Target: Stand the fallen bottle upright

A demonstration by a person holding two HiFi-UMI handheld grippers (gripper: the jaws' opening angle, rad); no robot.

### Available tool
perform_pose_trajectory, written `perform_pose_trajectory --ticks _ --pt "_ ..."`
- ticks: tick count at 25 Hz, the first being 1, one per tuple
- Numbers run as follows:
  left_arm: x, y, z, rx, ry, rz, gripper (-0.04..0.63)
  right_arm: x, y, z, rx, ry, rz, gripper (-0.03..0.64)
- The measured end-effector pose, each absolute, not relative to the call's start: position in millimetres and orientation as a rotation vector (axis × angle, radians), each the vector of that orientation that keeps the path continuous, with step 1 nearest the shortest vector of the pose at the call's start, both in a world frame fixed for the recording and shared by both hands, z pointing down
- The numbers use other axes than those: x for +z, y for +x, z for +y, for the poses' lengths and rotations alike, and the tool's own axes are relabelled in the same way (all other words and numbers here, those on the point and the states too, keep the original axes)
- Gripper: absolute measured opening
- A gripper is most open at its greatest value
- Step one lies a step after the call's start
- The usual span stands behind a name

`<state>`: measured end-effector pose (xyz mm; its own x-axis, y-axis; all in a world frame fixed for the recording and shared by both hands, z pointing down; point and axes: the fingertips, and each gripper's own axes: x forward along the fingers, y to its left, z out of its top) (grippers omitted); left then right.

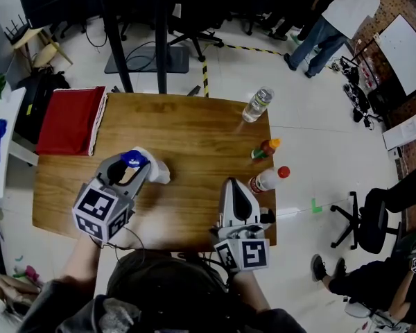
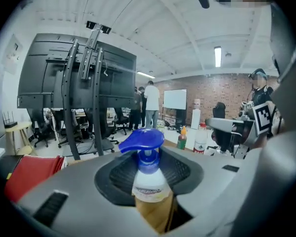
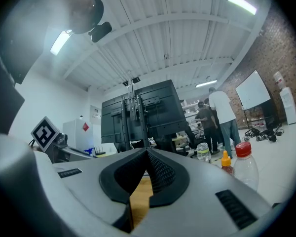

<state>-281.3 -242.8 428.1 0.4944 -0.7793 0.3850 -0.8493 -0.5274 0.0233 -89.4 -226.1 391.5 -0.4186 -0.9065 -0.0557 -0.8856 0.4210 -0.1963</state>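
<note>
Head view: the wooden table (image 1: 187, 137) is bare across its middle. A red cloth (image 1: 73, 120) lies along the far-left edge. 3 bottles crowd the right edge: water bottle (image 1: 257, 105), orange-capped sauce bottle (image 1: 265, 149), red-capped bottle (image 1: 269, 179). The left gripper (image 1: 140, 171) pinches the blue-capped pump bottle (image 2: 148, 186) over the near-left part; its label is too blurred to read. The right gripper (image 3: 147, 157), jaws pressed together and empty, sits at the near edge.

bottles: 4 – blue-capped bottle (image 1: 133, 159), water bottle (image 1: 257, 105), orange-capped bottle (image 1: 265, 149), red-capped bottle (image 1: 269, 179) | hand-held grippers (image 1: 140, 171) (image 1: 234, 186): 2 | red cloth (image 1: 71, 120): 1
</note>
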Motion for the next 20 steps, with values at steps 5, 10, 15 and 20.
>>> perform_pose_trajectory --ticks 5,10,15,20 --pt "467.8 -275.6 -232.5 0.686 2.538 -1.434 0.166 395.0 -91.1 -224.2 -0.215 -1.596 2.527 0.008" --pt "484.4 -276.5 -233.0 0.709 2.588 -1.494 0.163 395.5 -96.1 -221.8 -0.226 -1.584 2.531 0.008" --pt "490.4 -281.1 -232.9 0.579 2.585 -1.539 0.163 398.5 -96.4 -217.5 -0.243 -1.591 2.531 0.008" --pt "501.1 -280.3 -222.2 0.590 2.610 -1.574 0.163 399.6 -96.3 -213.4 -0.241 -1.594 2.537 0.008"
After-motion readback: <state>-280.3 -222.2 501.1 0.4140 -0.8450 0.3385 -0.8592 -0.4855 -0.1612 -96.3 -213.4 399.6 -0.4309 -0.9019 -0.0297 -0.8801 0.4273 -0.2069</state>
